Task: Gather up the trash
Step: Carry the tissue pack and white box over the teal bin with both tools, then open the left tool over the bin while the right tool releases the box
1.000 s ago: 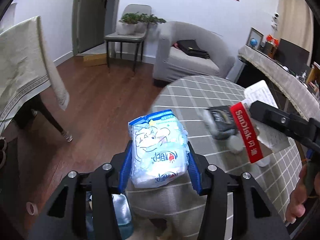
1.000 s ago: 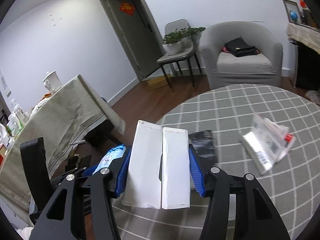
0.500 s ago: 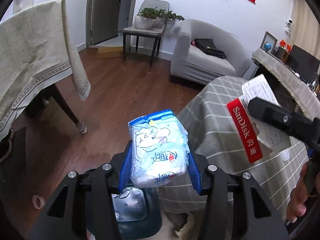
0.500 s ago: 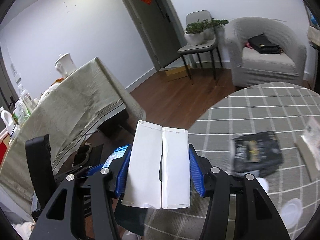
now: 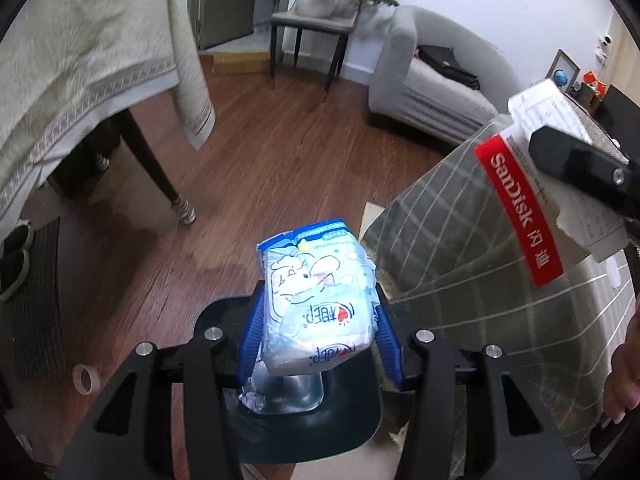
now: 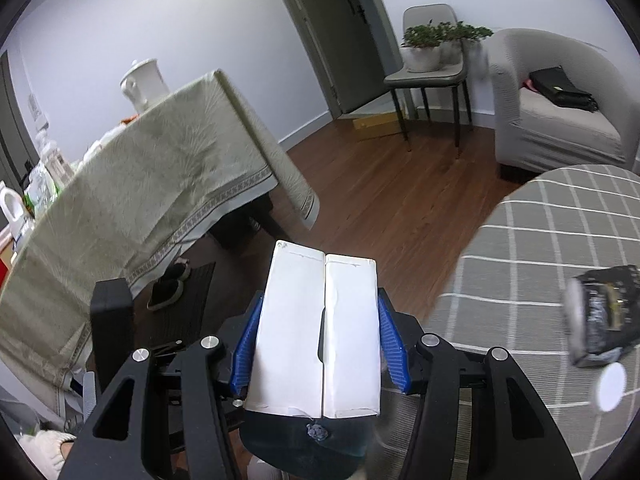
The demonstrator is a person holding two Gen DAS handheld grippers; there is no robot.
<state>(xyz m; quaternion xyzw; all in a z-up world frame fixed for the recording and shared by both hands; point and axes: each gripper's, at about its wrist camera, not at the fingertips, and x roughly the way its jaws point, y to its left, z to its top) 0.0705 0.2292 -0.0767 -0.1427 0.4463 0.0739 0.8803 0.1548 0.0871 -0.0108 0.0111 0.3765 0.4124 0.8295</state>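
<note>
Both grippers loaded and poised above the bin, where a mistimed release could miss.

The left gripper [image 5: 318, 320] is clamped partway on a blue-and-white tissue pack [image 5: 318, 304], with the dark bin [image 5: 308, 412] directly below its fingers and a clear plastic scrap already inside. The right gripper [image 6: 320, 340] squeezes a folded white carton [image 6: 318, 332] at a similar half-open width, the bin rim [image 6: 304, 448] just under its tips. The carton (long and stiff) sticks well out past the fingers, so letting go while tilted could tip it over the rim onto the wood floor [image 5: 248, 168]. Beside the left gripper the checked tablecloth [image 5: 460, 280] hangs close; the pack could snag it. More trash, a black packet [image 6: 604, 312], waits on the table off to the right.
</note>
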